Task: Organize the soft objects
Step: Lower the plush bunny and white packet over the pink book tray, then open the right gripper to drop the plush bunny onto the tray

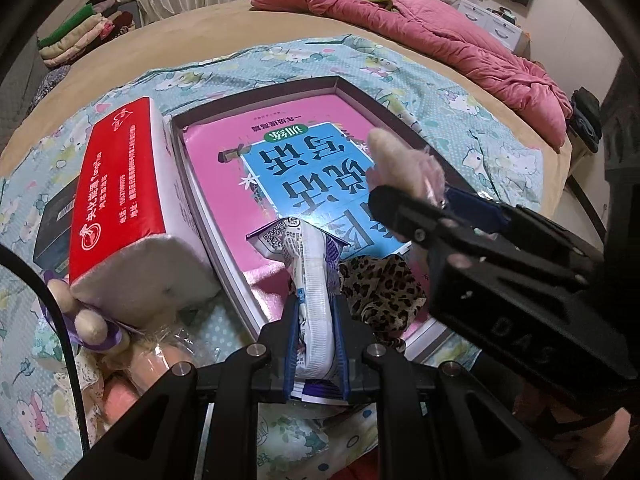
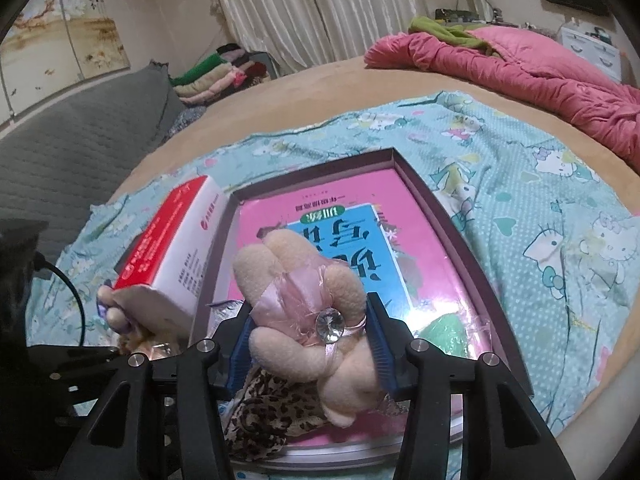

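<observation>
The left gripper (image 1: 316, 344) fingers clamp a white packet (image 1: 314, 296), its lower end hidden. The right gripper (image 2: 312, 344) fingers enclose a plush toy (image 2: 308, 312) over the box (image 2: 452, 224); whether they press it is unclear.

Each hand-held gripper (image 1: 316, 320) (image 2: 312, 336) has black linkage arms, silver screws and blue ribbed pads.

Beige plush toy (image 2: 304, 316) with pink ribbon above leopard-print cloth (image 2: 264, 416).

Tan bed (image 2: 320, 80) bears cartoon-print sheet (image 2: 540, 184), pink quilt (image 2: 540, 64), perhaps folded clothes (image 2: 212, 76)
</observation>
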